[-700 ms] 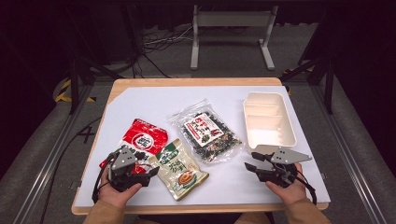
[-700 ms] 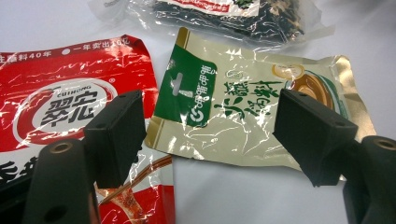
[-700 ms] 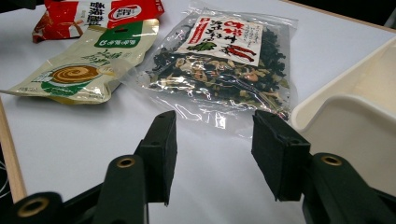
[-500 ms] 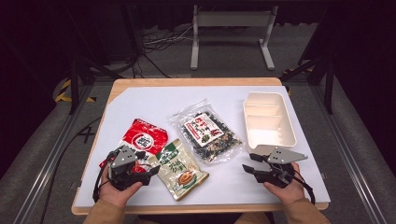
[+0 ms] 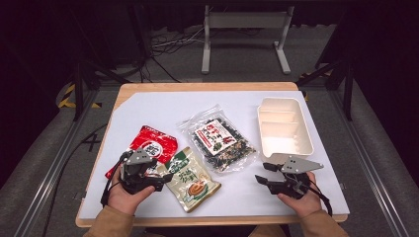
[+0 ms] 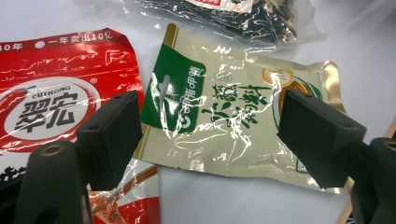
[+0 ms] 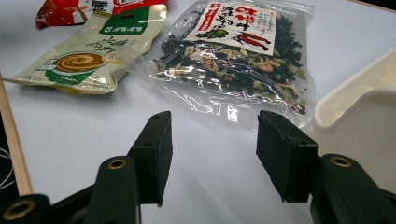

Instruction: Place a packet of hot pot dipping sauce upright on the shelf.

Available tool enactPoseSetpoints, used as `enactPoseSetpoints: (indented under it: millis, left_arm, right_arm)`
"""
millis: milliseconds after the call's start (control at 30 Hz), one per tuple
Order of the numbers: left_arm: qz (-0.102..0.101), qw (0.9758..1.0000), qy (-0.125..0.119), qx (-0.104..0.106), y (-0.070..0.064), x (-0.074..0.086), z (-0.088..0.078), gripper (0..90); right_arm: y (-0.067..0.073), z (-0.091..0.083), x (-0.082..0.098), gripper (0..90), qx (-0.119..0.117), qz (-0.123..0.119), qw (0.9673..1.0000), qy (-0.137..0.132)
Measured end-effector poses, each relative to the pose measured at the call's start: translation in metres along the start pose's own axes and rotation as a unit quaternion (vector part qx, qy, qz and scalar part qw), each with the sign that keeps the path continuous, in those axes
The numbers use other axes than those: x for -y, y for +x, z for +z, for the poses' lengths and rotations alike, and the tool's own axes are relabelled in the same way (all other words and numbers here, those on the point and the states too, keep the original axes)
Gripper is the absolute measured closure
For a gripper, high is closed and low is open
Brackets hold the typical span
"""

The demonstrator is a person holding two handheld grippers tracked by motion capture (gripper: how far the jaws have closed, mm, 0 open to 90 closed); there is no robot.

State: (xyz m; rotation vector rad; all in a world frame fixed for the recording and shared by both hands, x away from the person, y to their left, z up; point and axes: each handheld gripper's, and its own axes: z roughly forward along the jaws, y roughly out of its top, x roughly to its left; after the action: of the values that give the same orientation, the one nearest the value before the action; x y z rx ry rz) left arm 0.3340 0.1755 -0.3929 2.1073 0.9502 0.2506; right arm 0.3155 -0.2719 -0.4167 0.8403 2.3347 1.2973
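In your left gripper view, the red packet [image 6: 51, 88] runs off the left and bottom edges, and one black jaw covers part of its print. The green-and-gold packet [image 6: 224, 116] has its right end hidden behind the other jaw. The clear bag of dried greens [image 6: 224, 14] is cut off by the top edge. In your right gripper view, the white tray [image 7: 355, 88] is cut by the right edge, so you cannot see its compartments there. From the high view, your left gripper [image 5: 163, 175] covers the red packet's near corner, and the small print on every label is too fine to read.
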Motion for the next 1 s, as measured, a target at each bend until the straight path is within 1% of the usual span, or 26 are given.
enactPoseSetpoints:
  millis: [100, 133, 167, 233, 367, 433, 467, 533, 600, 767, 833, 933, 967, 1000]
  left_arm:
    - [0.000, 1.0000, 0.005, -0.004, 0.005, -0.005, 0.004, 21.1]
    - [-0.005, 1.0000, 0.008, -0.002, 0.006, -0.006, 0.007, 21.1]
    - [-0.005, 1.0000, 0.008, -0.002, 0.006, -0.006, 0.007, 21.1]
    - [-0.011, 0.9998, 0.016, 0.004, 0.009, -0.010, 0.013, 21.1]
    - [-0.015, 0.9994, 0.030, 0.009, 0.014, -0.015, 0.023, 21.1]
    - [-0.018, 0.9991, 0.038, 0.010, 0.017, -0.017, 0.028, 21.1]
    - [-0.018, 0.9991, 0.038, 0.010, 0.017, -0.017, 0.028, 21.1]
    - [-0.023, 0.9985, 0.049, 0.010, 0.020, -0.020, 0.032, 21.1]
    - [-0.025, 0.9983, 0.050, 0.013, 0.021, -0.020, 0.033, 21.1]
    - [-0.036, 0.9975, 0.057, 0.019, 0.029, -0.024, 0.041, 20.9]
    - [-0.038, 0.9975, 0.056, 0.022, 0.031, -0.025, 0.044, 20.9]
    - [-0.040, 0.9974, 0.053, 0.030, 0.035, -0.026, 0.049, 20.7]
    - [-0.042, 0.9970, 0.052, 0.037, 0.036, -0.027, 0.050, 20.2]
    - [-0.040, 0.9971, 0.050, 0.039, 0.036, -0.028, 0.051, 20.2]
  right_arm:
    - [0.000, 0.001, 0.000, 45.2, -0.003, 0.000, 1.0000, 0.002]
    - [0.000, 0.001, 0.000, 45.0, -0.005, 0.000, 1.0000, 0.003]
    - [0.000, 0.001, 0.000, 45.0, -0.005, 0.000, 1.0000, 0.003]
    - [0.000, 0.002, 0.000, 44.9, -0.005, -0.003, 1.0000, 0.004]
    - [0.000, 0.002, 0.000, 44.5, -0.007, -0.004, 1.0000, 0.003]
    - [-0.001, 0.002, 0.001, 44.3, -0.009, -0.004, 0.9999, 0.004]
    - [-0.001, 0.002, 0.001, 44.3, -0.009, -0.004, 0.9999, 0.004]
    - [-0.001, 0.001, 0.001, 44.1, -0.012, -0.003, 0.9999, 0.004]
    - [-0.002, 0.001, 0.001, 44.1, -0.013, -0.002, 0.9999, 0.003]
    - [-0.002, 0.002, 0.001, 44.0, -0.017, -0.003, 0.9998, 0.005]
    - [-0.002, 0.002, 0.001, 43.8, -0.019, -0.003, 0.9998, 0.004]
    - [-0.002, 0.003, 0.001, 43.7, -0.023, -0.005, 0.9997, 0.004]
    - [-0.002, 0.003, 0.001, 43.7, -0.023, -0.006, 0.9997, 0.004]
    - [-0.002, 0.003, 0.001, 43.7, -0.023, -0.007, 0.9997, 0.005]
